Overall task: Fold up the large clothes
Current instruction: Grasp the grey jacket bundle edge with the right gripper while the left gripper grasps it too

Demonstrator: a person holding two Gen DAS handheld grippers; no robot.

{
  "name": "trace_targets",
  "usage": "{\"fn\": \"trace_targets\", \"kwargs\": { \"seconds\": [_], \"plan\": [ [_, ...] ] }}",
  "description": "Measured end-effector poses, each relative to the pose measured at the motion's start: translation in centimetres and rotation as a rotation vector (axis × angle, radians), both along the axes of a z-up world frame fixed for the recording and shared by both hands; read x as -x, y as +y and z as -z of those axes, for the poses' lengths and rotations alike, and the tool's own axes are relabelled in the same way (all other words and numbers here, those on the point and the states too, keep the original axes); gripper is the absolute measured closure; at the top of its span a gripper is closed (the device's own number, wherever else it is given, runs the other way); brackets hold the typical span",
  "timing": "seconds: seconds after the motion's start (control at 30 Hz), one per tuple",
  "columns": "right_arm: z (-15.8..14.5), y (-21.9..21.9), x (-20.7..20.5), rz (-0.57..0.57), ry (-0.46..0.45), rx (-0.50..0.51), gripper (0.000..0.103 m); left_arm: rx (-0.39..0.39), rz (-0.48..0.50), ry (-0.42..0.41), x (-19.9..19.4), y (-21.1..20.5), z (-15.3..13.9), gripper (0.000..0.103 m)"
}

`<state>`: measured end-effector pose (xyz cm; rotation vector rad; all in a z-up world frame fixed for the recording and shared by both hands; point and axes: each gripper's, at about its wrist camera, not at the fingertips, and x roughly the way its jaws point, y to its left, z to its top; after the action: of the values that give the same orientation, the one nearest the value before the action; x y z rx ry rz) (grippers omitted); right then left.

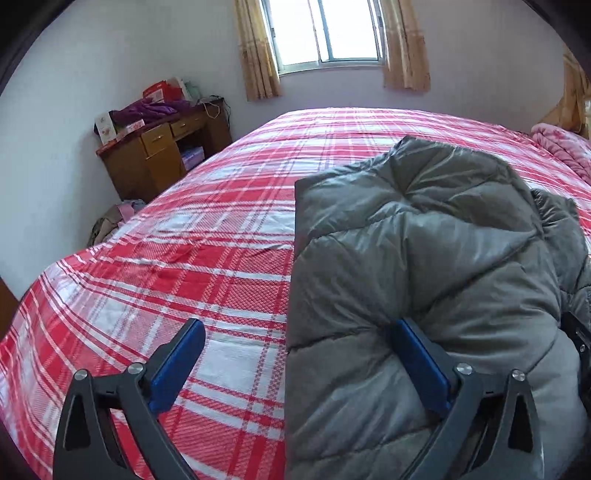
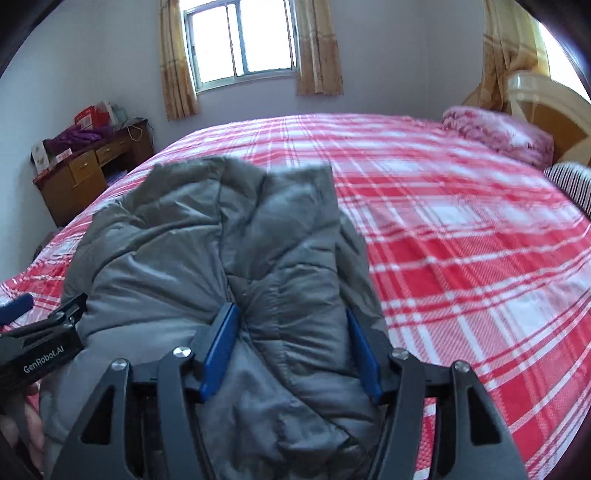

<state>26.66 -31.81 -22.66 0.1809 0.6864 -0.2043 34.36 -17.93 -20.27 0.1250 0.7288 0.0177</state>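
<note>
Room: bedroom, bed (image 1: 184,258) under a red-and-white plaid sheet, window (image 1: 325,29) with tan curtains on the far wall.
Left gripper (image 1: 299,354): jaws spread wide; the left blue pad sits over bare sheet, the right pad lies against the coat's left part; nothing pinched.
Right gripper (image 2: 291,350): jaws partly spread, a bunched fold of the coat between the blue pads; the left pad touches the cloth, whether the right pad presses it I cannot tell.
Coat (image 2: 229,236): grey, quilted, puffy, lying crumpled on the near side of the bed, folded over itself, running away from both grippers.
Person: a bit of a hand (image 2: 26,424) at the lower left edge of the right view, under the left gripper's body.
Pillow (image 2: 498,133): pink, at the bed's far right by the headboard.
Desk (image 1: 162,151): wooden, in the left corner, piled with boxes and purple cloth.
</note>
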Motion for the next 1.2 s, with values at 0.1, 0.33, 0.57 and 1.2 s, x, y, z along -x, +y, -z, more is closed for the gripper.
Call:
{"fn": "trace_targets", "kwargs": {
  "seconds": [0.1,0.33,0.57,1.2],
  "plan": [
    [0.3,-0.1,-0.7,-0.011,0.018,-0.001,0.041,0.015,0.007,0.01,-0.5,0.1,0.2,0.001],
    [0.8,-1.2,-0.7,-0.021,0.023,-0.073,0.041,0.002,0.04,0.011,-0.8,0.3,0.3,0.001],
    [0.4,-1.7,0.3,0.014,-0.01,-0.105,0.021,0.073,0.037,0.044,-0.6,2.1,0.7,0.001],
    [1.4,-3.4,-0.1,-0.017,0.027,-0.266,0.02,0.14,0.08,0.128,-1.5,2.0,1.6,0.001]
  ]
}}
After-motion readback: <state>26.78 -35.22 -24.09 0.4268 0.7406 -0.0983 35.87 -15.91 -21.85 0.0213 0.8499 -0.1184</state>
